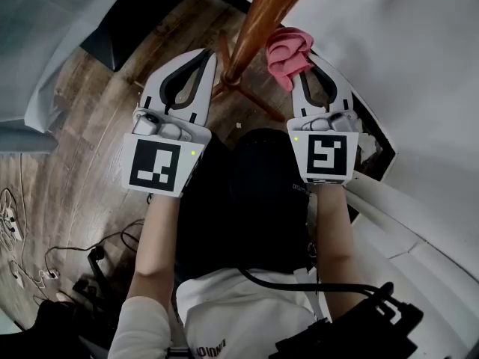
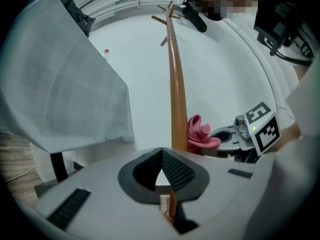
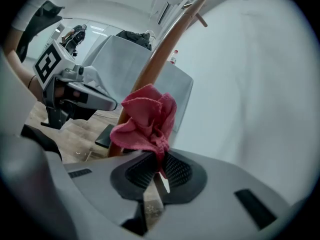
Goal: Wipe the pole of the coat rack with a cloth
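Note:
The coat rack's brown wooden pole (image 1: 263, 17) runs from the top of the head view down to its feet on the floor. My right gripper (image 1: 303, 69) is shut on a bunched pink cloth (image 1: 288, 53), which rests against the pole's right side. In the right gripper view the cloth (image 3: 147, 121) sticks up out of the right gripper (image 3: 160, 159) in front of the pole (image 3: 160, 54). My left gripper (image 1: 208, 60) hangs just left of the pole, shut with nothing in it. In the left gripper view the pole (image 2: 176, 84) rises beyond the left gripper (image 2: 161, 153), with the cloth (image 2: 201, 133) beside it.
The rack's feet (image 1: 251, 96) spread over a wood-plank floor. A white wall stands to the right, and a pale slanted panel (image 2: 75, 84) to the left. A black mat (image 1: 142, 13) lies behind the left gripper. Cables (image 1: 75, 256) trail on the floor at lower left.

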Motion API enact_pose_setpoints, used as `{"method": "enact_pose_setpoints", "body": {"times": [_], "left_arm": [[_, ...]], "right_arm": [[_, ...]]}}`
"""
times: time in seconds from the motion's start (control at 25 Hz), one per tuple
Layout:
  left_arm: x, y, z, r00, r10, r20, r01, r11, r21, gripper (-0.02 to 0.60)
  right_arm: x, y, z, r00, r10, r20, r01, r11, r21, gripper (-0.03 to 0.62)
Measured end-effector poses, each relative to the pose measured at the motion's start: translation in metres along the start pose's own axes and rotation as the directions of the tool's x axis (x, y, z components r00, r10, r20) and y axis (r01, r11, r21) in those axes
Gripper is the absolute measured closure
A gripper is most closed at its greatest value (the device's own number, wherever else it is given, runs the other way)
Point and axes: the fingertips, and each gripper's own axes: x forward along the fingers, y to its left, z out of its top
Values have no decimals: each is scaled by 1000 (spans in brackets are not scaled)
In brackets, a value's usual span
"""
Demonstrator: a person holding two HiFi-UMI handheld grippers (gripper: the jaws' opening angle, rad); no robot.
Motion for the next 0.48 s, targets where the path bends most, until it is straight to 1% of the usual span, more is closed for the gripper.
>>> {"method": "enact_pose_setpoints", "body": {"times": [0.08, 0.24, 0.48], "left_arm": [[1, 0, 0, 1000, 0, 0, 0, 1000, -2, 568], [1, 2, 1, 1000, 1, 8, -1, 1000, 3, 568], [2, 6, 14, 999, 22, 30, -22, 1000, 6, 568]], "right_arm": [[0, -4, 3, 1000, -10, 13, 10, 1000, 10, 546], [0, -10, 19, 995, -28, 100, 26, 999, 20, 547], [-2, -23, 33, 991, -31, 129, 24, 998, 55, 548]]}}
